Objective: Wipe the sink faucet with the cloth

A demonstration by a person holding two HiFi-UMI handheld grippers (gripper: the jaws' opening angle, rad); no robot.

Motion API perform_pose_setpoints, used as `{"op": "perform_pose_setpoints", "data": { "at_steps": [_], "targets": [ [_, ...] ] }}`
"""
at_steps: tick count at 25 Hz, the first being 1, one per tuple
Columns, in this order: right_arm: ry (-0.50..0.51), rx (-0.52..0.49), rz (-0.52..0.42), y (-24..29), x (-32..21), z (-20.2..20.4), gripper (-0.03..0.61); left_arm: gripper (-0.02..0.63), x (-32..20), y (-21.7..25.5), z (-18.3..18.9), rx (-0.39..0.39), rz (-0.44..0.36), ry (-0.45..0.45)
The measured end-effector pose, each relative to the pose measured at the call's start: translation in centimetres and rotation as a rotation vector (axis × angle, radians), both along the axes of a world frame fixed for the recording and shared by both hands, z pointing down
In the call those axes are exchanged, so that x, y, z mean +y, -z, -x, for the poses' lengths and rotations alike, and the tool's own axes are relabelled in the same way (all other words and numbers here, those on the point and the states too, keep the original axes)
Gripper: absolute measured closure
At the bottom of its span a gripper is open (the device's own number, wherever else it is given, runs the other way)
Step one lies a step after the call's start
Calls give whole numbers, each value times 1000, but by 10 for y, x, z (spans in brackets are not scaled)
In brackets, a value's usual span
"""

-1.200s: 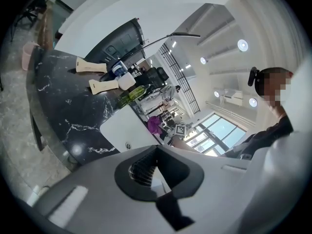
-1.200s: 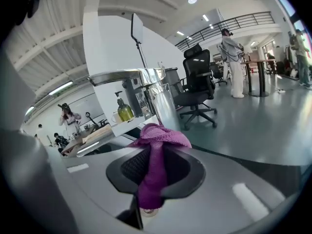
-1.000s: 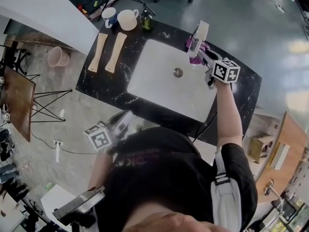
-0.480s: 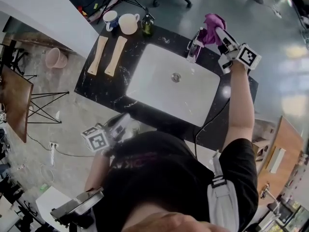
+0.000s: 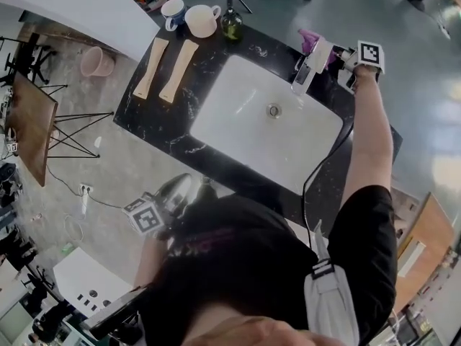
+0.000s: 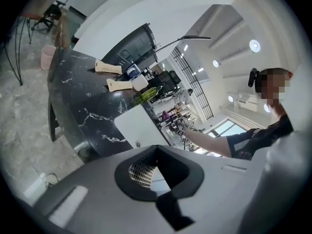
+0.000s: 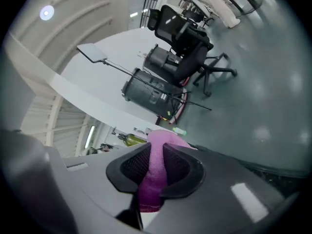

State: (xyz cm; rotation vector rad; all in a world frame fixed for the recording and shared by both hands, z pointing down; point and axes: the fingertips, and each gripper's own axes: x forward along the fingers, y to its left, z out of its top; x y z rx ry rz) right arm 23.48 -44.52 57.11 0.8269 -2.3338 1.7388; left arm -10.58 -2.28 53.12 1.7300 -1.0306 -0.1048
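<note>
Right now my right hand-held gripper (image 7: 157,165) is clamped on the purple cloth (image 5: 311,40), just beside the faucet (image 5: 305,72) at the sink's (image 5: 223,114) far edge. The cloth looks soft, limp and light, so I'd grip a bunched fold. My left hand-held gripper (image 6: 155,172) sits slightly parted and empty.

Bright, fisheye-warped, perhaps slightly blurred.

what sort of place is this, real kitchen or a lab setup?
Probably a lab or office setup, not a home kitchen: the black marble counter with its white sink and faucet stands on an open polished floor, and an office chair is close by.
</note>
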Motion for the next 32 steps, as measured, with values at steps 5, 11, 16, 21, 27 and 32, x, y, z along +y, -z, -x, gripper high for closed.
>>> {"op": "perform_pose_setpoints", "data": {
  "at_steps": [5,11,16,21,27,32],
  "targets": [
    [152,287,116,-62,10,3,499,614,4,-2,-7,-14,9,0],
    [122,359,29,-45,11,2,499,614,1,5,-12,-11,-11,-28],
    [-155,1,-201,36,39,-15,499,614,-4,9,-8,18,-47,-74],
    [-321,-285,-423,115,90,-22,499,614,-11,16,-13,54,-71,-146],
    [-448,-77,-288,54,108,-6,499,614,-13,21,-7,83,-97,-180],
    [-492,50,-46,-31,109,3,500,614,-6,19,13,61,-74,-126]
  ]
}}
